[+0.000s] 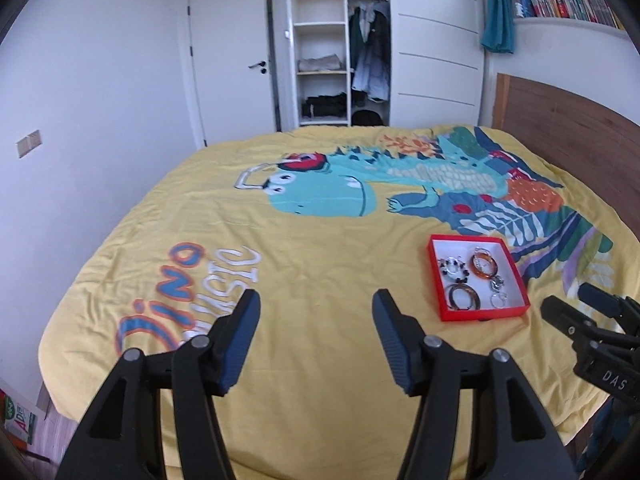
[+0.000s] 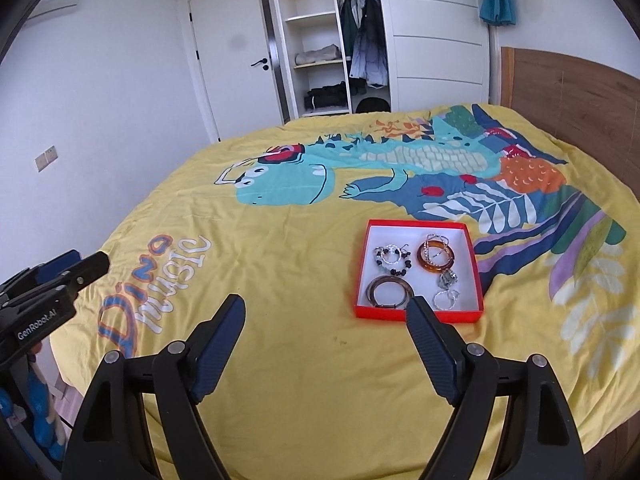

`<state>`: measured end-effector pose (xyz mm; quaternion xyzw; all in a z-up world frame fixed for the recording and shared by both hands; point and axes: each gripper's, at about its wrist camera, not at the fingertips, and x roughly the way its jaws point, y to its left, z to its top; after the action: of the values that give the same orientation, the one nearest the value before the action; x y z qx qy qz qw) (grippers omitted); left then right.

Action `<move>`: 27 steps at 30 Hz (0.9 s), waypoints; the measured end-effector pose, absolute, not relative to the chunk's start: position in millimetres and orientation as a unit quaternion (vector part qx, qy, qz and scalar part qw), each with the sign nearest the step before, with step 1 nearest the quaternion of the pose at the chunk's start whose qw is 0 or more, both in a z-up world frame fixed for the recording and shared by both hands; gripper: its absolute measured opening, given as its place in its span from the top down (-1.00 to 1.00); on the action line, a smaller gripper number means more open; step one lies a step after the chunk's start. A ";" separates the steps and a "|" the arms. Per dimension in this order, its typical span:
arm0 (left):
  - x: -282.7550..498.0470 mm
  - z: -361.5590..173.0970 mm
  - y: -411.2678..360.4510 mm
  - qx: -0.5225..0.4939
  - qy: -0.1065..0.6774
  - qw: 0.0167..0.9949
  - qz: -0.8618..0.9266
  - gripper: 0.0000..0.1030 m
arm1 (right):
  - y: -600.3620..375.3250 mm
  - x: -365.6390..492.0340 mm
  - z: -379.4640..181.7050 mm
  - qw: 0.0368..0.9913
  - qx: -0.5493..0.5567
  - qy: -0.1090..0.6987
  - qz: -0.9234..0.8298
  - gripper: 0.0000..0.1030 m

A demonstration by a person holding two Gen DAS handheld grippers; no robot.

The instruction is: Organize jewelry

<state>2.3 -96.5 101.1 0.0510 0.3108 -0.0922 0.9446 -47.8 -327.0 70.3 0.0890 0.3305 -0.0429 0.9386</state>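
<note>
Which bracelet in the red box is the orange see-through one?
The amber bangle at the far right of the red box. The dark brown bangle sits at the near left, and the beaded bracelet is black and white.

Both wrist views angled down over bed, sharing red tray

Bed was covered by yellow dinosaur-print duvet. Red-walled tray sat directly on the duvet, right of frame centre, in both wrist views.
</note>
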 end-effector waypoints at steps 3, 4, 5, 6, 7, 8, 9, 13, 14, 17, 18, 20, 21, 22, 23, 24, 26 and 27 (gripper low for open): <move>-9.1 105.9 -83.4 0.046 0.304 0.948 -0.086 -0.13 | -319.9 -56.7 76.0 0.942 0.083 0.323 -0.042 -0.66; -13.4 107.6 -79.5 0.045 0.301 0.949 -0.084 -0.13 | -316.4 -59.7 77.8 0.943 0.081 0.321 -0.041 -0.66; -17.8 108.9 -76.1 0.045 0.299 0.950 -0.083 -0.13 | -313.0 -63.0 79.6 0.944 0.079 0.319 -0.040 -0.66; -22.2 110.4 -73.3 0.045 0.295 0.951 -0.082 -0.13 | -310.3 -66.0 81.1 0.945 0.076 0.317 -0.038 -0.66; -25.4 111.9 -70.3 0.046 0.292 0.952 -0.081 -0.13 | -307.0 -69.4 82.4 0.945 0.074 0.315 -0.037 -0.67; -29.5 113.1 -67.7 0.047 0.289 0.953 -0.079 -0.13 | -304.3 -72.4 83.0 0.946 0.071 0.314 -0.036 -0.68; -32.2 114.1 -66.0 0.047 0.288 0.953 -0.078 -0.13 | -302.7 -75.0 83.9 0.946 0.070 0.313 -0.035 -0.69; -45.8 117.8 -54.6 0.044 0.279 0.957 -0.069 -0.13 | -295.8 -85.8 84.2 0.948 0.063 0.311 -0.033 -0.71; -48.3 118.2 -52.3 0.047 0.276 0.958 -0.062 -0.13 | -294.7 -87.4 84.0 0.948 0.062 0.310 -0.034 -0.72; -52.1 117.0 -46.1 0.047 0.272 0.960 -0.052 -0.13 | -293.0 -91.8 82.5 0.948 0.061 0.310 -0.037 -0.77; -52.9 116.1 -44.3 0.044 0.272 0.960 -0.051 -0.13 | -293.1 -93.1 81.9 0.948 0.061 0.310 -0.038 -0.79; -54.4 114.2 -39.6 0.039 0.271 0.961 -0.050 -0.14 | -293.4 -95.2 80.9 0.948 0.060 0.310 -0.042 -0.79; -54.3 112.9 -37.4 0.040 0.270 0.961 -0.048 -0.14 | -294.3 -95.8 80.1 0.948 0.061 0.310 -0.045 -0.80; -54.4 111.7 -36.5 0.041 0.269 0.961 -0.045 -0.14 | -295.2 -96.3 79.6 0.948 0.061 0.310 -0.048 -0.81; -54.2 110.4 -35.6 0.042 0.270 0.961 -0.043 -0.14 | -296.4 -96.8 78.3 0.947 0.061 0.311 -0.052 -0.85; -54.0 109.0 -34.4 0.043 0.271 0.961 -0.041 -0.14 | -297.6 -97.2 76.8 0.947 0.061 0.312 -0.056 -0.90; -53.4 106.2 -32.0 0.044 0.273 0.960 -0.036 -0.14 | -299.6 -98.3 74.1 0.946 0.061 0.313 -0.062 -0.92; -53.5 105.2 -30.7 0.044 0.274 0.960 -0.035 -0.14 | -300.6 -98.6 72.5 0.945 0.061 0.314 -0.066 -0.95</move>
<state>-53.5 -30.7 105.2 0.0440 0.2736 -0.0355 0.9602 -98.6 -300.6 72.5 0.0610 0.3144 -0.0661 0.9450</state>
